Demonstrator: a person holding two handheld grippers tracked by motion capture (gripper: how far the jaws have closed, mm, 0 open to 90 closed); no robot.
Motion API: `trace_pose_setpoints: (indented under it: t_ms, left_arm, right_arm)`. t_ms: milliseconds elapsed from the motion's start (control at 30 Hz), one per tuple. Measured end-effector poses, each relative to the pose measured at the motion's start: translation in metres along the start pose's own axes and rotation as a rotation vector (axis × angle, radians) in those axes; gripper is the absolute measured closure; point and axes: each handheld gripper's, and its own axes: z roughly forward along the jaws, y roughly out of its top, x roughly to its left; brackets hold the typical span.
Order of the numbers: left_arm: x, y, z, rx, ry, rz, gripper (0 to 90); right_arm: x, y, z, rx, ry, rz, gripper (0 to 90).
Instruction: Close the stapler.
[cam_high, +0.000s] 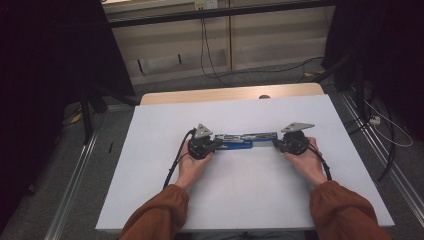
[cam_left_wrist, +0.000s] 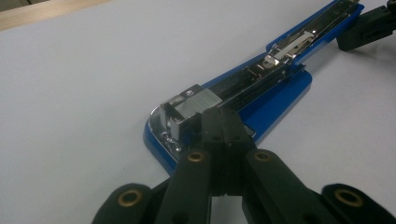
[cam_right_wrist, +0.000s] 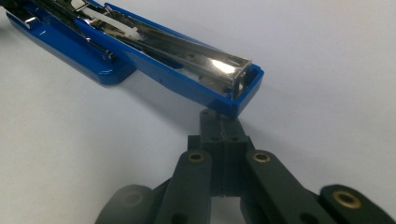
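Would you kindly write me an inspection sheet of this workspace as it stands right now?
Surface: white table top, bare apart from the stapler; a wooden edge shows along the far side.
Job's things: blue stapler swung fully open and lying flat, its metal staple channel facing up.
Clutter: nothing seen.
Grippers: left gripper with jaws together at the stapler's base end; right gripper with jaws together at the tip of the opened arm. Whether either pinches the stapler cannot be told.
Cables: black cable trails from the left gripper; more cables lie on the floor.
Surroundings: dark curtains on both sides, pale panelled wall beyond.
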Motion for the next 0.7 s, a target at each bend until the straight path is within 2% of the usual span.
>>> trace_pose_setpoints:
  t_ms: [333,367,500,567,700]
  left_arm:
    - [-0.0006,-0.0003,0.0004,-0.004,-0.003,-0.006,90.0]
    - [0.0001,-0.0002,-0.0002,-0.001,0.005,0.003,90.0]
    - [-0.0003,-0.0006,0.0002,-0.001,-0.008,-0.008,90.0]
    - [0.0001,-0.0003,0.0001,0.002,-0.004,0.006,90.0]
    - [-0.0001,-0.0004,0.0001,0.000,-0.002,0.005,90.0]
  right_arm:
    - [0.0003,0.0019,-0.0015,-0.026,0.002,-0.002,90.0]
    - [0.0005,0.0020,-0.0015,-0.028,0.002,-0.002,90.0]
    - [0.0008,0.0024,-0.0017,-0.035,0.005,-0.003,90.0]
    - [0.0002,0.0025,-0.0022,-0.042,0.004,0.000,90.0]
    - [-0.0007,0.0024,-0.0029,-0.050,0.004,0.001,90.0]
